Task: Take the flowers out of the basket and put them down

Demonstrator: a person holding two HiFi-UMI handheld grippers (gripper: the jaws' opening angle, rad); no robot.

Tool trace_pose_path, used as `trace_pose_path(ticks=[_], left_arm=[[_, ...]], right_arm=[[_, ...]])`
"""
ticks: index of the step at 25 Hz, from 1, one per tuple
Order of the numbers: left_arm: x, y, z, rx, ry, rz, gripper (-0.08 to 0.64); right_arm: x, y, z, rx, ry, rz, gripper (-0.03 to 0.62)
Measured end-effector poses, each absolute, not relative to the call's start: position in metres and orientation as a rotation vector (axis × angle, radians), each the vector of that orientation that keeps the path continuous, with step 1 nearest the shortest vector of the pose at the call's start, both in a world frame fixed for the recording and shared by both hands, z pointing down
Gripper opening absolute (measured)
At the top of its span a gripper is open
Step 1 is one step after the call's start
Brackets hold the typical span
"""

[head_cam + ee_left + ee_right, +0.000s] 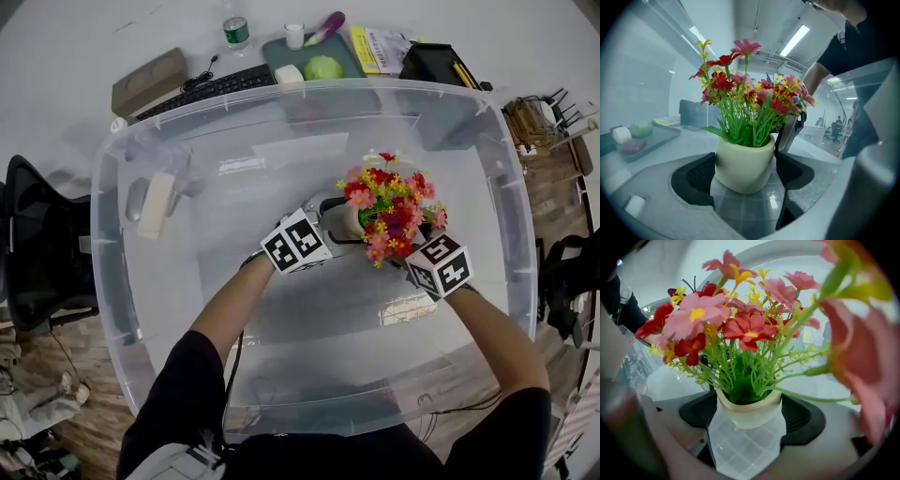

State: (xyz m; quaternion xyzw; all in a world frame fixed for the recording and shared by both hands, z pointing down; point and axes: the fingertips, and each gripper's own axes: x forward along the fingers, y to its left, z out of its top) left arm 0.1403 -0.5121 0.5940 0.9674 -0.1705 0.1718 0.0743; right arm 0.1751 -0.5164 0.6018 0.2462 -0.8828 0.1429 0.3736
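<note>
**Trainee:** Dark sleeves [183, 394] and bare forearms [230, 305] crossed the near wall of the clear bin [309, 89]. Why were both arms inside it?

**Instructor:** Each hand carried one gripper. Inside the bin, right of its centre, the left gripper [744, 176] and the right gripper [750, 420] faced each other across the cream pot [743, 164] that held the flowers [389, 206].

**Trainee:** What was the jaw status?

**Instructor:** Both pairs stood spread wide. The pot sat between each pair, and the pads [696, 176] lay just beside its wall. Neither gripper view showed a firm clamp, so I judged that nothing was held.

**Trainee:** Where was the task item?

**Instructor:** It stood on the bin's floor. The flowers had not yet left the bin, which I took to be the basket in the task.

**Trainee:** Why were the grippers so low?

**Instructor:** This is a judgement. The stems looked thin and would bend under pressure, while the pot wall offered a rigid surface. The wide opening suited the broad pot. Two opposed grippers would steady a top-heavy load on its way over the bin's high walls. The next step called for closing on the pot and then lifting it clear of the rim.
</note>
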Motion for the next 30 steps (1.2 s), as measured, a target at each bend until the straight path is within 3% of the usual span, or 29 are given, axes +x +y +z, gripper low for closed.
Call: trace_pose_path(ticks=[30], left_arm=[[0.126,-0.514,0.556,2.887,-0.569,0.535,0.397]], right_arm=[[0.16,-0.518,0.565,0.61,-2.308,0.35,0.422]])
